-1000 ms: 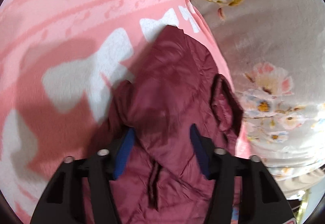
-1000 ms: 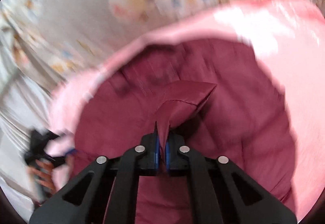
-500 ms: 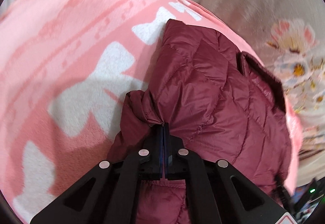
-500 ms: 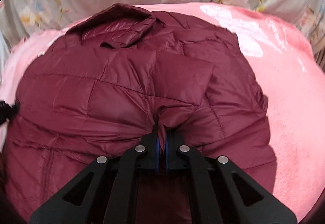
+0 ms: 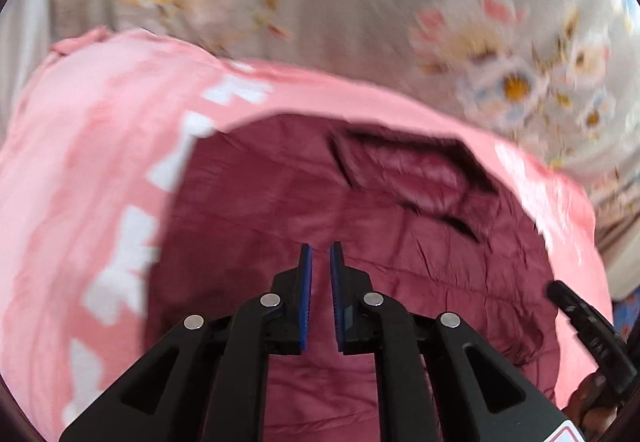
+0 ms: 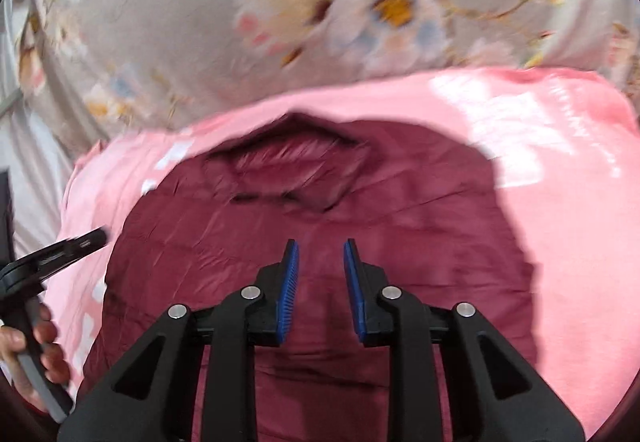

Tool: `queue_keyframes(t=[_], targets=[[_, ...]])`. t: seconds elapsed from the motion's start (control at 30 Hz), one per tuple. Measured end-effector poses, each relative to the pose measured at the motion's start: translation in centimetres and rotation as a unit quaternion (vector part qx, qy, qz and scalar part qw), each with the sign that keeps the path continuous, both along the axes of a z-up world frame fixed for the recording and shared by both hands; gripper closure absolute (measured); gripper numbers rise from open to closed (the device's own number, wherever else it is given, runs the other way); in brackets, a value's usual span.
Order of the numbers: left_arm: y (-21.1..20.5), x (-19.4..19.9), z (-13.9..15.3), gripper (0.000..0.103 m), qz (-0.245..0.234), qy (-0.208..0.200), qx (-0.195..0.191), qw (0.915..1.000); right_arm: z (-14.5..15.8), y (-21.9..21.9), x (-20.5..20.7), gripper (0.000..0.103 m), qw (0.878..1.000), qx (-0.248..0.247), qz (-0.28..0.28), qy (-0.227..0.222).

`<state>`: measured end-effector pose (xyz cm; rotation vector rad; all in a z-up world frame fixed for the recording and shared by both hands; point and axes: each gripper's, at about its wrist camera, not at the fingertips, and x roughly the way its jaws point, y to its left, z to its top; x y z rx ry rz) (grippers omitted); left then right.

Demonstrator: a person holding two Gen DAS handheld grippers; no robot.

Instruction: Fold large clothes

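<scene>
Both grips have just let go. Half a second earlier each hand-held gripper was pinched tight on a tuck of the maroon puffer jacket point(image 5: 360, 242); now the left hand-held gripper point(image 5: 320, 262) shows a narrow gap between its blue pads with nothing in it, and the right hand-held gripper point(image 6: 320, 266) stands somewhat wider, also holding nothing. Both views are pulled back and motion-blurred, so the tools look to be lifting away from the cloth.

The jacket lies spread on the pink blanket point(image 5: 80, 181), filling the centre and lower half of each frame, its collar point(image 5: 408, 173) toward the top of the garment, just below the blanket's far edge. Above that, across the upper part of both frames, runs the grey floral bedsheet point(image 6: 200, 21). The left tool and the fingers of the person's hand point(image 6: 44, 354) appear at the lower left edge of the right view; the right tool shows at the lower right edge of the left view.

Judged from this, the release marks 1 fold or spreading pass as set down, and fresh grips at new points would come next.

No brand or readable writing shows; a red-edged sticker at the lower right of the left view is cut off and illegible.
</scene>
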<state>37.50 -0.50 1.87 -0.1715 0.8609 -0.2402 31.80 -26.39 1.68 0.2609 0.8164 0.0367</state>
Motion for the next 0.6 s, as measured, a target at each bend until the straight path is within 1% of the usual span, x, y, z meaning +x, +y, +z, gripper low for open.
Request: queue_keyframes(t=[0.07, 0.13, 0.2, 0.27, 0.37, 0.5, 0.6], targets=[[-1.9, 0.7, -2.2, 0.094, -0.017, 0.02, 0.021, 0.9994, -1.8, 1.6, 0.9, 0.08, 1.0, -0.006, 0.019, 0.023], [-2.8, 1.0, -3.9, 0.094, -0.019, 0.035, 0.039, 0.9985, -3.7, 2.7, 1.6, 0.08, 0.998, -0.017, 0.031, 0.046], [-3.2, 1.0, -5.9, 0.094, -0.017, 0.045, 0.046, 0.9978, -5.2, 3.3, 1.7, 0.08, 0.997, -0.024, 0.038, 0.061], [-3.3, 0.5, -6.6, 0.094, -0.018, 0.034, 0.055, 0.9977, -6.2, 3.6, 1.2, 0.08, 0.997, -0.027, 0.041, 0.065], [-3.2, -0.3, -7.3, 0.093, -0.023, 0.018, 0.063, 0.9976, -7.0, 3.8, 0.2, 0.08, 0.997, -0.029, 0.047, 0.058], [-3.0, -1.2, -8.2, 0.092, -0.024, -0.005, 0.06, 0.9979, -7.4, 3.8, -0.8, 0.081, 0.997, -0.038, 0.051, 0.042], [-3.2, -1.5, -8.4, 0.092, -0.021, -0.016, 0.068, 0.9973, -7.5, 4.0, -0.9, 0.081, 0.997, -0.046, 0.047, 0.035]])
